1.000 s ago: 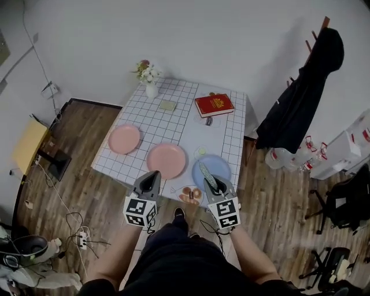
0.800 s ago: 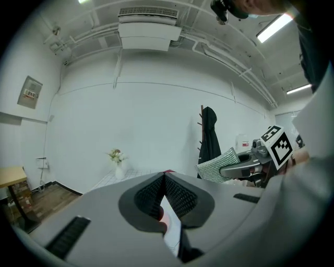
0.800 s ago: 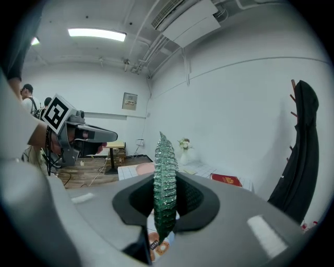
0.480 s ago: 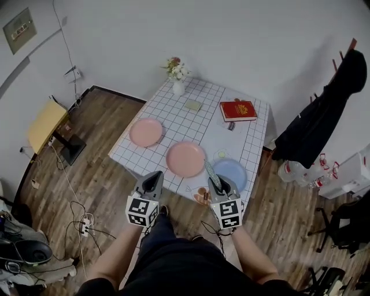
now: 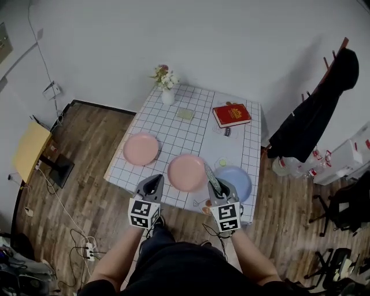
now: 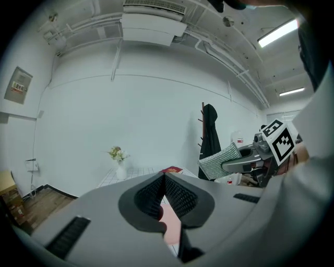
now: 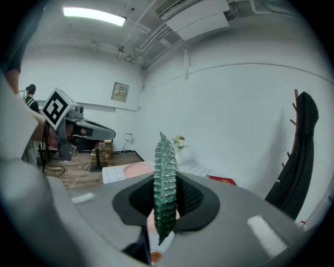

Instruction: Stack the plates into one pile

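My left gripper (image 5: 154,180) hovers at the near edge of the worktop (image 5: 173,124), its jaws clenched on nothing. My right gripper (image 5: 218,186) grasps a green textured pad (image 5: 210,175). Just beyond both lies the middle pink plate (image 5: 187,172). A blue plate (image 5: 236,181) sits right of it, another pink plate (image 5: 141,148) left, and a red book (image 5: 231,115) farther behind.

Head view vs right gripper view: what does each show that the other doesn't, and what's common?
Head view only: the blue plate and the power strip on the floor.

Right gripper view only: the ceiling light and the air-conditioner overhead.

Both: the right gripper shut on a green textured pad, the left gripper, the far-left pink plate, the red book, the flower vase and the black coat.
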The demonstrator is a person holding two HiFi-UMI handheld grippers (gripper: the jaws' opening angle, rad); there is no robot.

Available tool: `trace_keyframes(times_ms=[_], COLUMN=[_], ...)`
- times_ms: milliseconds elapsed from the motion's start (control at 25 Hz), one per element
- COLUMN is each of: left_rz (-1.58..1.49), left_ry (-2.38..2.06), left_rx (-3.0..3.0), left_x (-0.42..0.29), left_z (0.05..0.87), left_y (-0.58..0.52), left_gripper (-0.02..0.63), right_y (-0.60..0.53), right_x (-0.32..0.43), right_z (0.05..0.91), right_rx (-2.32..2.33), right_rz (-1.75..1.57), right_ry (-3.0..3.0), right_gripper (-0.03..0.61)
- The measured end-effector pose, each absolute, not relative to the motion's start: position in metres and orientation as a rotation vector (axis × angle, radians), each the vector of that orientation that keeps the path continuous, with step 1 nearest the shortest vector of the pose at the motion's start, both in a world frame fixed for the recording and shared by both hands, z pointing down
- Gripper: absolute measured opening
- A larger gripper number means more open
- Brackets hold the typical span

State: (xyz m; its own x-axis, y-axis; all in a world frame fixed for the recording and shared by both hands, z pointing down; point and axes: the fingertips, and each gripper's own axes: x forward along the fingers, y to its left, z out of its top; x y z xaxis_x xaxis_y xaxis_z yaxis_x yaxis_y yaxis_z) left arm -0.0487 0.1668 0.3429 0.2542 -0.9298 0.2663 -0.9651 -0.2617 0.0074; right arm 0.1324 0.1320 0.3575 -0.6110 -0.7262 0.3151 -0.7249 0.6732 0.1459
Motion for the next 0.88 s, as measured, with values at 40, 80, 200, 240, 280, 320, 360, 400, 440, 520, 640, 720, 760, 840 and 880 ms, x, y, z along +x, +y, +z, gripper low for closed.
trace_keyframes(times_ms=[40,80,200,240,280,320,360,400,440,520,640,720,760,840,880], left_rz=[0.314,0.316,0.321,0.321,0.320,0.320,0.321,0.323,0.327,0.337,0.342,0.350,0.351,0.347,0.348], left_ry=[-1.769,-1.744,-1.666,-1.638,-1.610,-1.582,-1.556,-1.530,-1.505,-1.456,-1.397,-1.370,-1.359,-1.344,-1.339], left_rx=[2.369,2.391,2.452,2.467,2.481,2.494,2.507,2.520,2.532,2.549,2.560,2.566,2.569,2.572,2.573], left_x=[-0.057,-0.066,-0.090,-0.098,-0.105,-0.111,-0.116,-0.119,-0.122,-0.125,-0.126,-0.125,-0.124,-0.121,-0.119], left_z=[0.343,0.343,0.343,0.344,0.345,0.346,0.347,0.349,0.351,0.356,0.365,0.370,0.371,0.372,0.372], left_y=[0.157,0.147,0.120,0.112,0.105,0.099,0.093,0.089,0.085,0.080,0.075,0.073,0.071,0.068,0.066], left_gripper=[-0.005,-0.005,-0.005,-0.005,-0.005,-0.005,-0.005,-0.005,-0.005,-0.005,-0.005,-0.005,-0.005,-0.005,-0.005], right_y=[0.127,0.122,0.106,0.102,0.098,0.094,0.091,0.089,0.088,0.087,0.086,0.087,0.087,0.085,0.083], right_x=[0.125,0.117,0.096,0.089,0.082,0.076,0.070,0.066,0.063,0.058,0.055,0.056,0.057,0.059,0.060], right_z=[0.358,0.360,0.364,0.364,0.365,0.365,0.365,0.365,0.366,0.367,0.371,0.373,0.374,0.374,0.374], right_rx=[1.171,1.199,1.286,1.315,1.344,1.371,1.397,1.420,1.440,1.469,1.493,1.506,1.512,1.519,1.521], right_rz=[-0.003,0.000,0.020,0.028,0.033,0.034,0.033,0.031,0.029,0.030,0.031,0.038,0.041,0.046,0.046], right_ry=[-2.526,-2.509,-2.454,-2.436,-2.419,-2.401,-2.382,-2.362,-2.343,-2.310,-2.266,-2.246,-2.239,-2.231,-2.230], right_gripper=[0.078,0.078,0.078,0.078,0.078,0.078,0.078,0.078,0.078,0.078,0.078,0.078,0.078,0.078,0.078])
